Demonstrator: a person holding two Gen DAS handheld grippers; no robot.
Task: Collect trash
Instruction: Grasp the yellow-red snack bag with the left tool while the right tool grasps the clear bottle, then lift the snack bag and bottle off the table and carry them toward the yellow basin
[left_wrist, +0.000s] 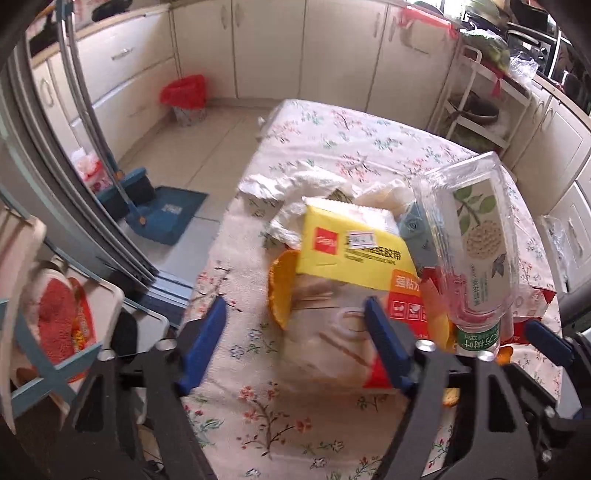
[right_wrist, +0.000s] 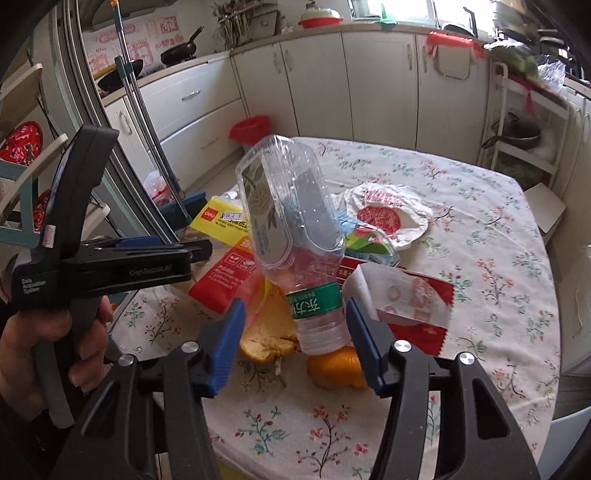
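Observation:
A clear plastic bottle (right_wrist: 291, 210) with a green label lies tilted on the trash pile, neck towards me. My right gripper (right_wrist: 293, 302) is open with the bottle's neck between its blue fingers; the left pad stands clearly apart from it. In the left wrist view the bottle (left_wrist: 476, 229) is at the right. My left gripper (left_wrist: 295, 301) is open over a brown paper bag (left_wrist: 325, 343), beside a yellow tape packet (left_wrist: 351, 247). Orange peel (right_wrist: 336, 367), a red wrapper (right_wrist: 417, 325) and white tissue (left_wrist: 295, 181) also lie in the pile.
The pile sits on a table with a floral cloth (left_wrist: 258, 417). A bin with a red liner (left_wrist: 184, 96) stands on the floor by the cabinets. A broom and blue dustpan (left_wrist: 147, 206) lean at the left. A chair (left_wrist: 55, 314) is near left, a white rack (left_wrist: 476, 107) far right.

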